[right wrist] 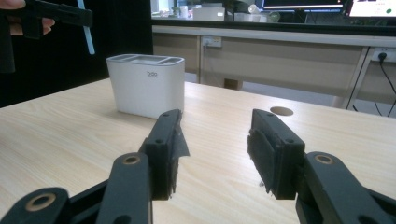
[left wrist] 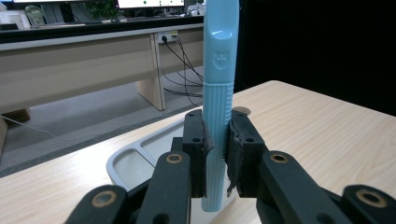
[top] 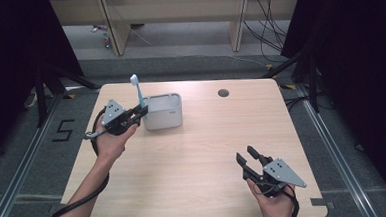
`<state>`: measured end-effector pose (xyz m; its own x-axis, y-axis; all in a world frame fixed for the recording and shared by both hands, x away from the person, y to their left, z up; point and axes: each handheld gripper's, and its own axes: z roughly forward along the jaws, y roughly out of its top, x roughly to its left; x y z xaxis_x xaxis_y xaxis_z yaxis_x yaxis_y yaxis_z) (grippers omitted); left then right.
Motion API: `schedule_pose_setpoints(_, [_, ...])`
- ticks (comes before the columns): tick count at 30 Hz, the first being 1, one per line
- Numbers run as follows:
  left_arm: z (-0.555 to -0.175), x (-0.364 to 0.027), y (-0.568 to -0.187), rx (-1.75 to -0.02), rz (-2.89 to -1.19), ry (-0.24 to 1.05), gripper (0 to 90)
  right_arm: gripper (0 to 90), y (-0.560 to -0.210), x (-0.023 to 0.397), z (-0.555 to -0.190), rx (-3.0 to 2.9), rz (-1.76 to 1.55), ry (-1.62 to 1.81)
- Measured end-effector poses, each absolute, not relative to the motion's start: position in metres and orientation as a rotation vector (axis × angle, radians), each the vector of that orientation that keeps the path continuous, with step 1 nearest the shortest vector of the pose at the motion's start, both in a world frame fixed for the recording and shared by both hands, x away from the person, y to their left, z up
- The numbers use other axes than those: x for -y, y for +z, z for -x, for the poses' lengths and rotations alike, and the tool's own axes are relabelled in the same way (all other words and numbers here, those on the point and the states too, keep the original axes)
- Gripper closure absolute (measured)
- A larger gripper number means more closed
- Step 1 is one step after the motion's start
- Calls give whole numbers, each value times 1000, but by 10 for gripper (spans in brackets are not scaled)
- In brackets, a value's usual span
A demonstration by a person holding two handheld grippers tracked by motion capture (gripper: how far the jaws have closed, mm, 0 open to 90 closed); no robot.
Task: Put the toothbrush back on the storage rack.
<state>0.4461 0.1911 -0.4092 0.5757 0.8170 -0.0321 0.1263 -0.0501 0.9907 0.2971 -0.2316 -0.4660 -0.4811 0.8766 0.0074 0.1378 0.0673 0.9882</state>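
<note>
A: From above, why did the left gripper (top: 140, 111) sit beside the holder (top: 163, 111)?
B: It clenched a toothbrush (top: 137, 91) upright, head up, just left of the holder's rim; I'd judge that lined it up for dropping in.

A: And its own camera?
B: The pads (left wrist: 233, 154) squeezed the ribbed handle (left wrist: 215, 140) low down, keeping it vertical over a compartment (left wrist: 135, 161).

A: The right gripper (right wrist: 215, 149)?
B: Jaws apart, nothing between them, hovering low over bare table (right wrist: 70, 135), well clear of the holder (right wrist: 145, 86), likely just staying out of the way.

right gripper (right wrist: 212, 149) jaws apart, facing white holder (right wrist: 145, 86), perhaps compartmented.
</note>
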Motion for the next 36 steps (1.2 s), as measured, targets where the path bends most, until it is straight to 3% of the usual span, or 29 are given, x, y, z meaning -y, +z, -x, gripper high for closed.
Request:
schedule_pose_setpoints(9, [-451, -199, -404, -828, -1566, 712, 784, 522, -482, 240, -290, -1706, -1037, 1524])
schedule_pose_setpoints(19, [-458, -199, -400, -832, -1550, 720, 784, 442, -493, 243, -289, -1679, -1188, 1434])
schedule_pose_setpoints(36, [-478, -192, -397, -851, -1524, 767, 783, 316, -495, 247, -290, -1610, -1110, 1344])
